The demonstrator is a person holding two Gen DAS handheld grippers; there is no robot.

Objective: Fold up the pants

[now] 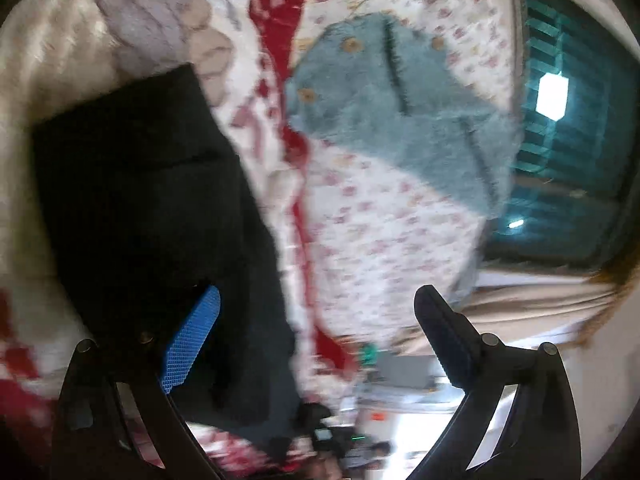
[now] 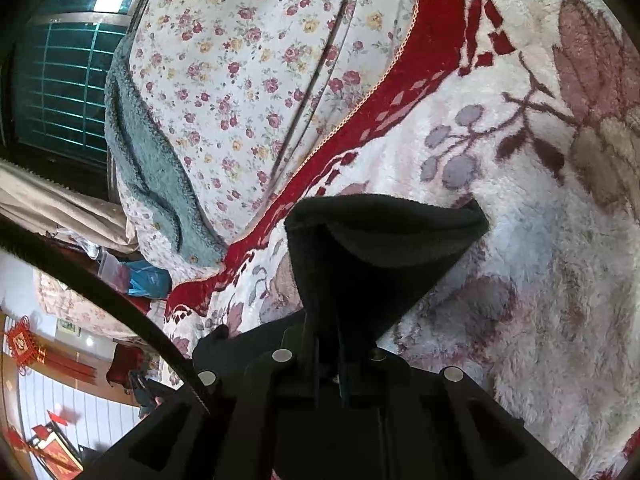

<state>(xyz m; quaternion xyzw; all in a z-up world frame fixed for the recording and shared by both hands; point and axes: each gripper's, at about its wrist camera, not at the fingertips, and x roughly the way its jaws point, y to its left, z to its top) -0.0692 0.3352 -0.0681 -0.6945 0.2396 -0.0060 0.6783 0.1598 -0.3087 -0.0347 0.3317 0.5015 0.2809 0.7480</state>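
R claw [image 2: 330, 364] clamped on pants [image 2: 372, 256] edge.

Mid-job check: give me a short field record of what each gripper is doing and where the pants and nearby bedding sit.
left gripper: open, nothing between the fingers
right gripper: shut on the black pants, a pinched fold rising from the jaws
pants: black, lying on the white plush blanket; in the left wrist view they spread to the left, behind the blue pad
blanket: white with red border and leaf pattern
floral quilt: beyond the red border
teal fleece garment: lying on the quilt, buttons showing
image quality: left wrist view blurred
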